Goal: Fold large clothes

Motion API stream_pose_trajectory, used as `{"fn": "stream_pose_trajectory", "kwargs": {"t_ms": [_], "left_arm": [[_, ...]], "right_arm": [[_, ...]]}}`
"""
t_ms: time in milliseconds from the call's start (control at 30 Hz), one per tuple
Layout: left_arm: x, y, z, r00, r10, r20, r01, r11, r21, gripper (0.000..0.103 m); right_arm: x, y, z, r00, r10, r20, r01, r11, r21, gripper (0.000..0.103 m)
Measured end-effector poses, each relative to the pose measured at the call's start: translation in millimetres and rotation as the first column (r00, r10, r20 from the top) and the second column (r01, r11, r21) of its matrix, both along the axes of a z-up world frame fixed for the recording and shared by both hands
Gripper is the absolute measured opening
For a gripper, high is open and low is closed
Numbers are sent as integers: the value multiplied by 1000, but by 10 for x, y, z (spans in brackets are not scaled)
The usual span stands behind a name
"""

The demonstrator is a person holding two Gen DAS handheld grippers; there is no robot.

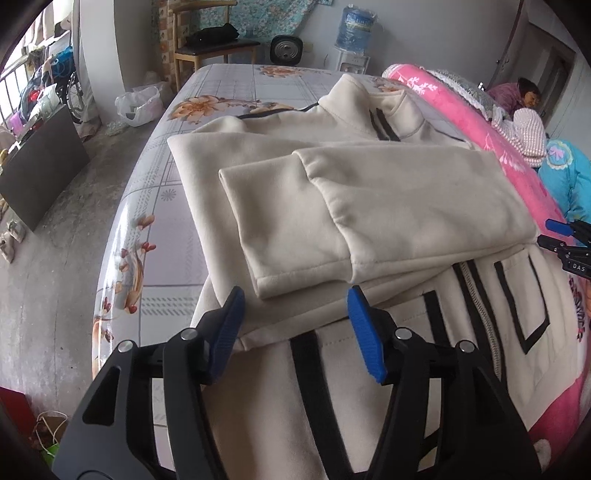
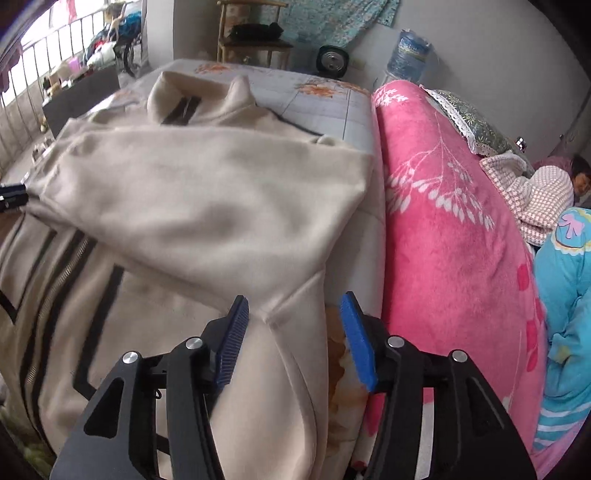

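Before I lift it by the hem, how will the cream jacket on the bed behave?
The cream jacket will probably be floppy: its folded sleeves lie loose across the body and may slide off. The thick fleecy cloth suggests some weight, so it may sag between two grip points. It seems unlikely to slip from the ribbed pads.

Floral bedsheet [image 1: 229,85], pink blanket [image 2: 454,236], water bottle [image 1: 355,27], wooden chair [image 1: 214,48]
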State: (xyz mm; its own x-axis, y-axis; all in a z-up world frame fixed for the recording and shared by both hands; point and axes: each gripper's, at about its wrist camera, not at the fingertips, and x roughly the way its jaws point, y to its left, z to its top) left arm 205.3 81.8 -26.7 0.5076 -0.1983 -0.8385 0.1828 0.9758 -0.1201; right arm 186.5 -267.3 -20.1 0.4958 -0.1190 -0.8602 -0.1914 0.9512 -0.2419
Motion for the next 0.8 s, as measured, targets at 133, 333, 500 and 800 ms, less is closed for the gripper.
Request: {"fn": "stream_pose_trajectory", "kwargs": {"t_ms": [133, 333, 500, 800], "left_arm": [[-19, -31, 14, 1000, 10, 13, -10, 1000, 13, 55], [-35, -107, 31, 1000, -4, 14, 4, 1000, 8, 55], [-81, -79, 144, 999, -23, 41, 24, 999, -23, 55], [210, -129, 162, 999, 1, 36, 0, 999, -35, 55]], "right_arm": [[-2, -128, -42, 999, -37, 6, 37, 999, 0, 29], [-13, -290, -124, 997, -77, 13, 76, 996, 53, 24], [-81, -222, 182, 998, -43, 43, 41, 998, 53, 32], [266, -71, 405, 999, 1, 52, -16, 959, 283, 55]]}}
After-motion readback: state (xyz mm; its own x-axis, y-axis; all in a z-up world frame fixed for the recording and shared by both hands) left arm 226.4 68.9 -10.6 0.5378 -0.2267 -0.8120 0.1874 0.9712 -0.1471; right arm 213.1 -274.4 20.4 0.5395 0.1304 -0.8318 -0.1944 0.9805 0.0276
